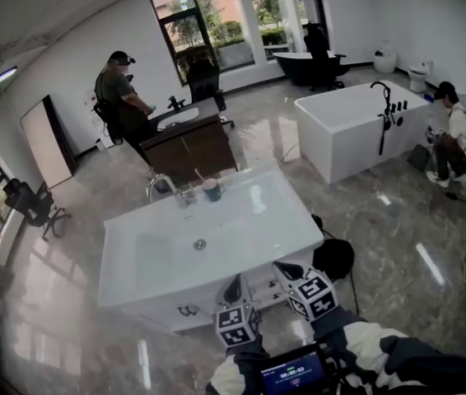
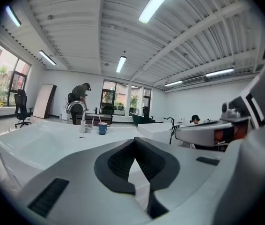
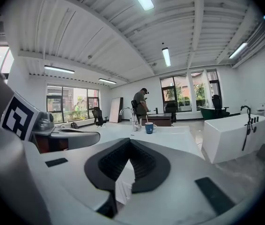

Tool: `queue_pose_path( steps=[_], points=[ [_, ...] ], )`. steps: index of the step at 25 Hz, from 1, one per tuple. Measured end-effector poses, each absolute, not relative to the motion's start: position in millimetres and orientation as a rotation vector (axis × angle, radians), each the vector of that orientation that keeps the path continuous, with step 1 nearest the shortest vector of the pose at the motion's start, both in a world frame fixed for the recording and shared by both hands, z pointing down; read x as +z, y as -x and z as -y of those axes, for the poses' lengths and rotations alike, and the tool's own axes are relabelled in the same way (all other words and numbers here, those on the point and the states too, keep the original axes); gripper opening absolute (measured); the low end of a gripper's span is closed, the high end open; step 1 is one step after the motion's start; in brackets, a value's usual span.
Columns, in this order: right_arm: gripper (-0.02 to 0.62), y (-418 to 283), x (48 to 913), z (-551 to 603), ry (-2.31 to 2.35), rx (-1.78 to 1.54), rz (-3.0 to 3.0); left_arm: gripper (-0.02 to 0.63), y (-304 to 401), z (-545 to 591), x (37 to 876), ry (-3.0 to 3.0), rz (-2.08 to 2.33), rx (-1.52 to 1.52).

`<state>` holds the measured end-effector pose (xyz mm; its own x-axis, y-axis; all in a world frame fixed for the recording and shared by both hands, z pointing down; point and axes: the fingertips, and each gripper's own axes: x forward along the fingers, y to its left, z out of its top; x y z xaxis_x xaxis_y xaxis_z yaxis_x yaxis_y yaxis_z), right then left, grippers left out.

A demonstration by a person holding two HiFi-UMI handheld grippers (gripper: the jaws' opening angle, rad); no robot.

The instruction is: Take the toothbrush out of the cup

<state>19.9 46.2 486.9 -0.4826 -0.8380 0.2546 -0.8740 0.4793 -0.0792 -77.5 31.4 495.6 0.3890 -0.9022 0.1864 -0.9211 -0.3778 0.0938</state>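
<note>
Both grippers sit at the near edge of the white sink (image 1: pixel 249 216), well short of the action. The left gripper (image 1: pixel 235 286) has its jaws pressed together on nothing, and the right gripper (image 1: pixel 283 269) is clamped tight and empty too. At the sink's far rim, just beside the faucet (image 1: pixel 160 183), stands the blue cup (image 1: pixel 212 190), with the toothbrush (image 3: pixel 146 119) poking up out of it.
</note>
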Motion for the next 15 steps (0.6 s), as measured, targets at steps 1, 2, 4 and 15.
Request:
queue_pose_path(
  steps=[1,2,4,15],
  points=[
    [0.003,-13,489,-36,-1.49,0.316,2.542,0.005,86,-19,499,-2.456,1.628,0.162],
    [0.003,-5,493,-27,-1.491,0.338,2.544,0.005,95,-8,504,-2.446,1.62,0.171],
    [0.004,9,497,-9,-1.494,0.352,2.546,0.005,112,14,509,-2.432,1.613,0.17],
    [0.003,15,480,62,-1.525,0.244,2.5,0.003,121,86,509,-2.457,1.585,0.073]
  ],
)
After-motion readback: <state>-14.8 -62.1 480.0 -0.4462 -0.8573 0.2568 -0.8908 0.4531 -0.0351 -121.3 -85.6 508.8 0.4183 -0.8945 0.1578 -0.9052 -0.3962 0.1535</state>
